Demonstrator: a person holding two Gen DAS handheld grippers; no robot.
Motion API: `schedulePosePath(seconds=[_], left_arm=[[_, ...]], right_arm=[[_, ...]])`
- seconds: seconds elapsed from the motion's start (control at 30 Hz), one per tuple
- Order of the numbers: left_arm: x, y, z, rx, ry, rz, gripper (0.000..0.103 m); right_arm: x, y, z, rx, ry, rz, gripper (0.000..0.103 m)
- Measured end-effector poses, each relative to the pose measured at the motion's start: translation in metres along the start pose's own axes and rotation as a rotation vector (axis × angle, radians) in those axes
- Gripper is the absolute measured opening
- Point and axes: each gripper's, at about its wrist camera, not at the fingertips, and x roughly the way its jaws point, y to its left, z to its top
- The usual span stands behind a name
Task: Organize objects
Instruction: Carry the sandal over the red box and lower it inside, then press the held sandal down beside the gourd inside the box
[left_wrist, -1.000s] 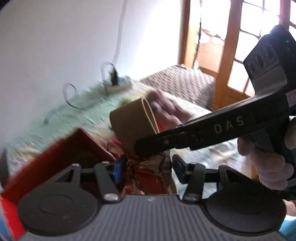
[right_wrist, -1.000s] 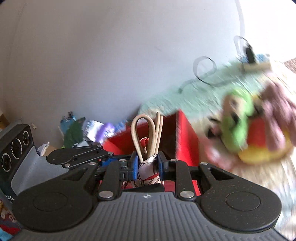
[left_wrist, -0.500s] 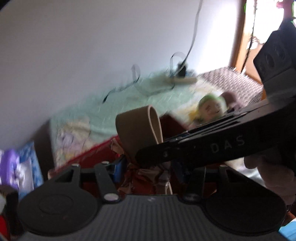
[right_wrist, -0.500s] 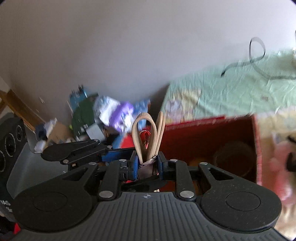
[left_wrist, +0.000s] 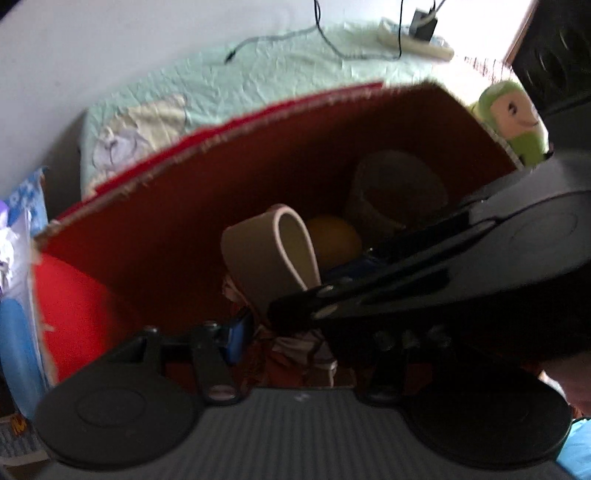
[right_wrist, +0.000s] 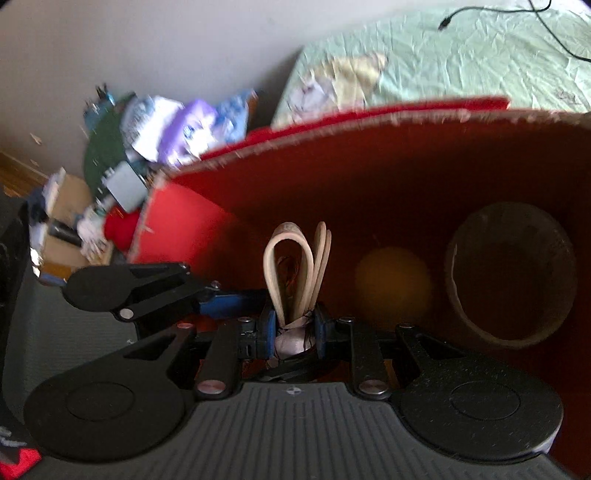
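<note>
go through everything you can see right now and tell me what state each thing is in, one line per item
right gripper: shut on the looped-handle item.
left gripper: fingers either side of the same item, grip unclear.
looped-handle item: held upright over the red box.
red box: open-topped.
yellow ball: lying inside the box.
brown cup: on its side in the box, mouth towards the right wrist camera.

Both wrist cameras look forward and down, close, into the red box (left_wrist: 229, 192) (right_wrist: 369, 177); both share its ball (left_wrist: 334, 240) (right_wrist: 393, 282) and bed (left_wrist: 258, 81) (right_wrist: 461, 62)
</note>
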Motion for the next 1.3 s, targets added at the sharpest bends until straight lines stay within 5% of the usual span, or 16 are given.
schedulePosePath(seconds=[0.2,0.53,0.77,1.3], left_arm=[[0.011,-0.008,0.002,0.024,0.059,0.035,0.056],[0.010,-0.009,0.000,-0.011,0.065,0.044,0.062],[0.009,0.002,0.000,-0.058,0.051,0.016,0.062],[0.008,0.004,-0.002,-0.065,0.042,0.002,0.062]], right_arm=[[0.011,0.000,0.002,0.017,0.075,-0.048,0.023],[0.013,0.001,0.001,0.038,0.071,-0.125,0.026],[0.009,-0.014,0.000,0.128,0.063,-0.070,0.026],[0.000,-0.002,-0.002,0.041,0.004,-0.077,0.025]])
